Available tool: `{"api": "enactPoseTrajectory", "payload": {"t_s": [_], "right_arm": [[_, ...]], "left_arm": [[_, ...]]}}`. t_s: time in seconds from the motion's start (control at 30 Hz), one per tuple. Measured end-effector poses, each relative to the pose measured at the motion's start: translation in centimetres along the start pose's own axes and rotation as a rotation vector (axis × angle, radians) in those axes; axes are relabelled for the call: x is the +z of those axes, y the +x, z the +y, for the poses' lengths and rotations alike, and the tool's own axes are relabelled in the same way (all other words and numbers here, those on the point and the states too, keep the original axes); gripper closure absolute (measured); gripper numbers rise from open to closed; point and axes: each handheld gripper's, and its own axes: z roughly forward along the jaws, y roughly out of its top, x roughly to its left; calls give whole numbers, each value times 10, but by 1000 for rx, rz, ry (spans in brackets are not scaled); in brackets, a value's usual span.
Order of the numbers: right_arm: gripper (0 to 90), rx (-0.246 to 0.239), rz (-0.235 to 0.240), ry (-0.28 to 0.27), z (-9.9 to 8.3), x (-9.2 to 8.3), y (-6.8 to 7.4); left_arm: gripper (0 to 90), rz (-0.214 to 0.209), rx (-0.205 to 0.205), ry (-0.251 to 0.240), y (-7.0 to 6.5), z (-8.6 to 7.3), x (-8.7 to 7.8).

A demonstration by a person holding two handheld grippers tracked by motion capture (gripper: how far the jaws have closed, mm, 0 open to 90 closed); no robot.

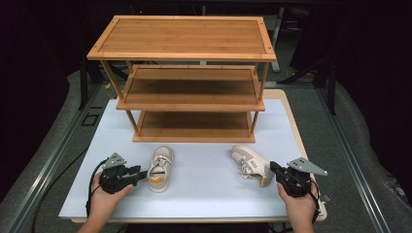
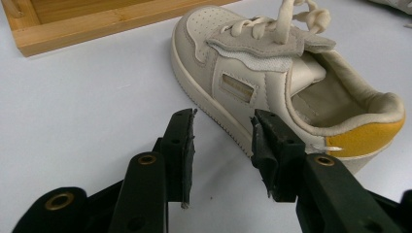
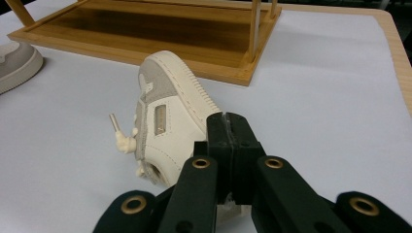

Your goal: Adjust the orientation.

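Observation:
Two cream sneakers lie on the white table top [image 1: 204, 194]. The left shoe [image 1: 160, 167] [image 2: 272, 82] stands upright and has a yellow heel patch. My left gripper [image 1: 142, 174] [image 2: 223, 145] is open just to its left, with bare table between the jaws and one jaw close to the sole's edge. The right shoe [image 1: 250, 164] [image 3: 167, 116] lies on its side with the sole turned away. My right gripper [image 1: 273, 168] [image 3: 228, 126] has its pads pressed together at that shoe's heel. A pale bit of shoe shows between the arms behind the pads.
A three-tier bamboo shoe rack [image 1: 194, 48] [image 3: 160, 34] stands at the back of the table, all tiers bare. Its bottom frame [image 2: 73, 24] sits close behind the left shoe. The table's wooden edge [image 3: 396, 58] runs along the right side.

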Motion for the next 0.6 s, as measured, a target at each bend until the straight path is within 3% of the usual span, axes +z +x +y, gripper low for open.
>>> {"api": "enactPoseTrajectory", "payload": {"t_s": [0.3, 0.6], "right_arm": [[900, -47, -15, 31, 0, 9, 2], [900, -41, -48, 18, 0, 15, -5]], "left_arm": [[602, -2, -1, 2, 0, 0, 1], [602, -3, 2, 7, 0, 0, 2]]}}
